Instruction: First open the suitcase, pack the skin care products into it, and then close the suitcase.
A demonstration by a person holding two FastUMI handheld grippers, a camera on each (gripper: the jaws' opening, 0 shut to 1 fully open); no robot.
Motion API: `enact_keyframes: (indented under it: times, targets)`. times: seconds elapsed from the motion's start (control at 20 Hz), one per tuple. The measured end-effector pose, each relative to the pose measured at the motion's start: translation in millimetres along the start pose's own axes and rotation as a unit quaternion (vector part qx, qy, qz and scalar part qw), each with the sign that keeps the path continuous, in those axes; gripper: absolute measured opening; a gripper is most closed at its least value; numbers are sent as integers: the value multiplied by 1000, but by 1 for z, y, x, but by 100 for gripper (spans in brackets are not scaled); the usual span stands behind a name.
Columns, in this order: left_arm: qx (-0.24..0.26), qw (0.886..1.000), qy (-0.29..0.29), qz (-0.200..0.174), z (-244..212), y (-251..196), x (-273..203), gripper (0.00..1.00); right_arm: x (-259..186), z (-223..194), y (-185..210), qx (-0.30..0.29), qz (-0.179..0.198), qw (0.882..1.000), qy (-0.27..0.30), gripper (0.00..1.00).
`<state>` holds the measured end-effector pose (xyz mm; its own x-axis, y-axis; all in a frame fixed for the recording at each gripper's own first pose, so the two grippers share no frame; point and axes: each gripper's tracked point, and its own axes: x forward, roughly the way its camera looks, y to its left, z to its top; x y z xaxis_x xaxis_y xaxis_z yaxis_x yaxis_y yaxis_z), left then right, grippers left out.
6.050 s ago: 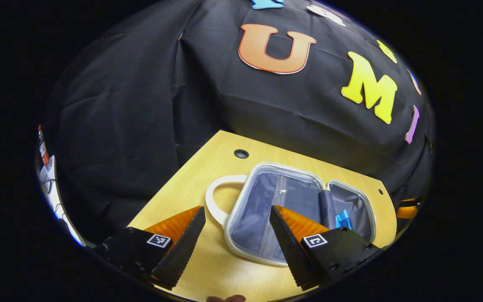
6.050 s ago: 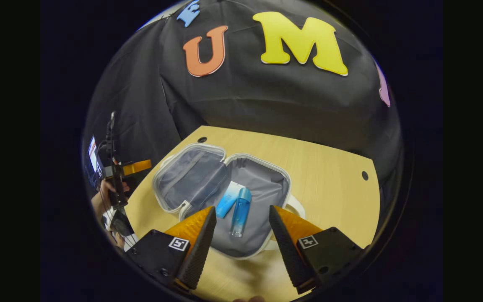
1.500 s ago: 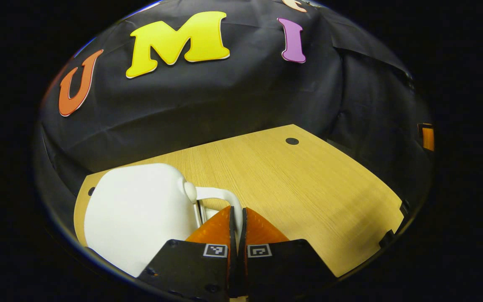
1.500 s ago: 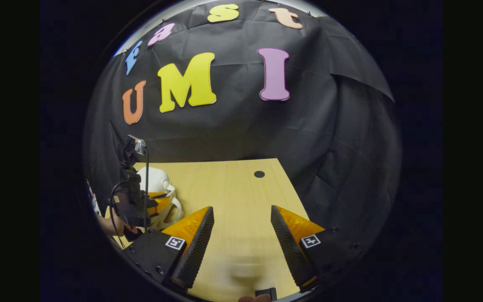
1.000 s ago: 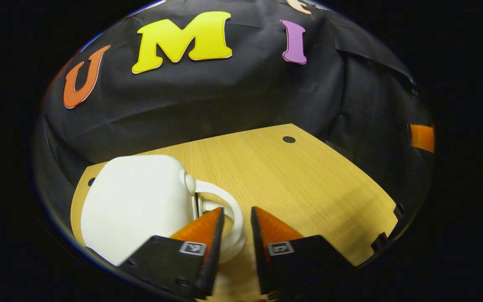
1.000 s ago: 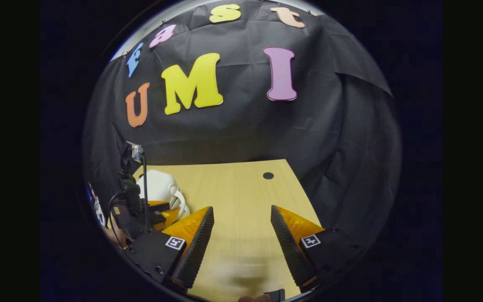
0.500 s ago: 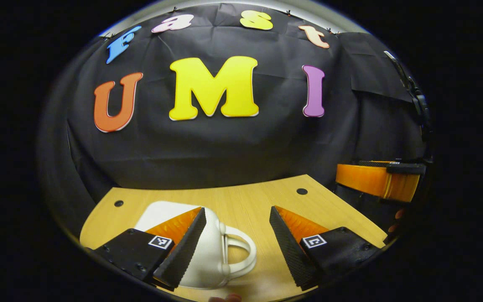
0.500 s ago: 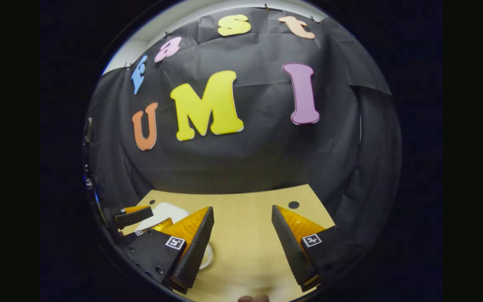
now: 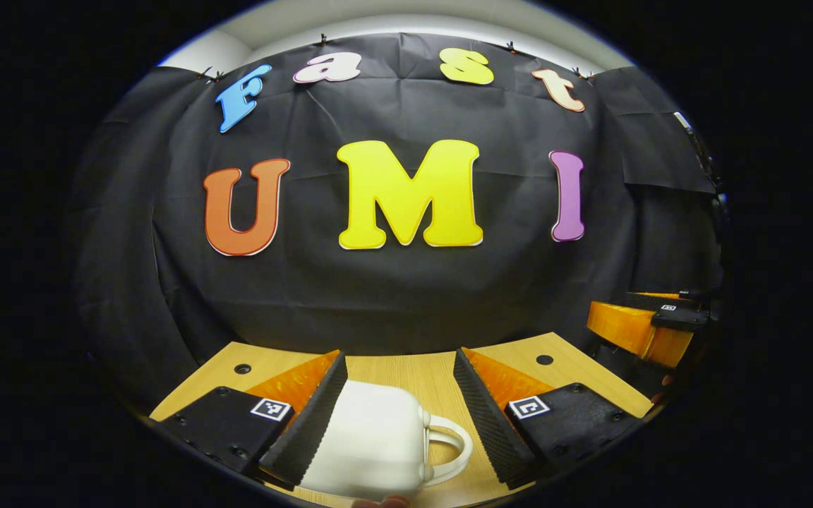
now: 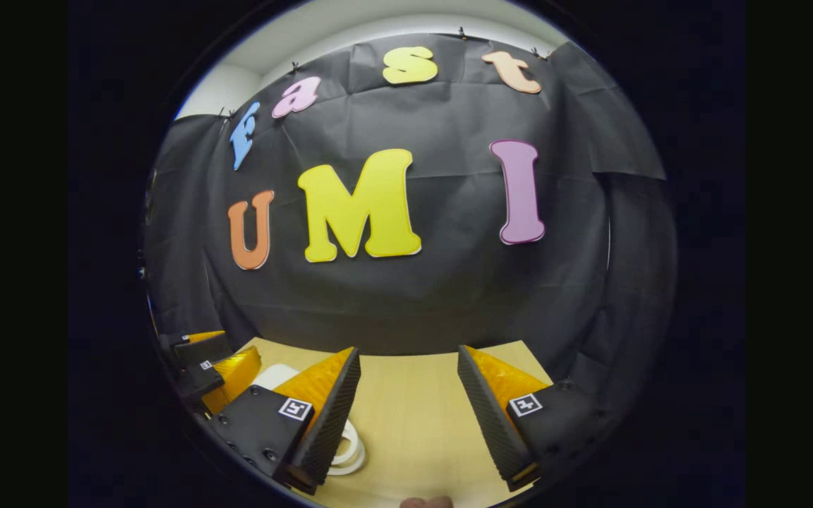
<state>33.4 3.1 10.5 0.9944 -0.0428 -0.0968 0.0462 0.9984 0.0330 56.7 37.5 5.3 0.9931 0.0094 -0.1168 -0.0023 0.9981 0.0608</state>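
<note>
Table (image 9: 420, 374): suitcase (image 9: 371, 444) now shut; left claw (image 9: 399, 413) released handle, both claws agape

suitcase (image 9: 371, 441) — smooth white hard plastic, slight sheen | worktop (image 9: 399, 367) — pale wood-grain, matt | booth wall (image 9: 406, 296) — black cloth, matt, creased

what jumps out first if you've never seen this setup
The white suitcase, closed and lying on the wooden table, stands out at the bottom of the left gripper view, its looped handle pointing right. It lies between the spread fingers of the open left gripper. In the right gripper view, the right gripper is also open over bare tabletop.
</note>
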Motion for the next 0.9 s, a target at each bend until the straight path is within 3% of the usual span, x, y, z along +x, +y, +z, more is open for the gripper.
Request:
enact_keyframes:
  times: [0.25,0.45,0.7,0.75,0.9]
  targets:
    - [-4,1000,-28,8,24,8,1,96,2,2,15,2,1,1000,0,82]
    - [-13,999,-18,25,18,21,1,96,4,7,20,-6,1,1000,-5,79]
    - [-9,999,-22,31,22,25,0,96,5,14,21,-14,-3,1000,-19,82]
    - [-10,999,-23,30,23,23,0,96,4,15,21,-14,-3,1000,-20,79]
    - [-11,999,-23,28,23,21,0,96,2,17,20,-17,-6,1000,-23,82]
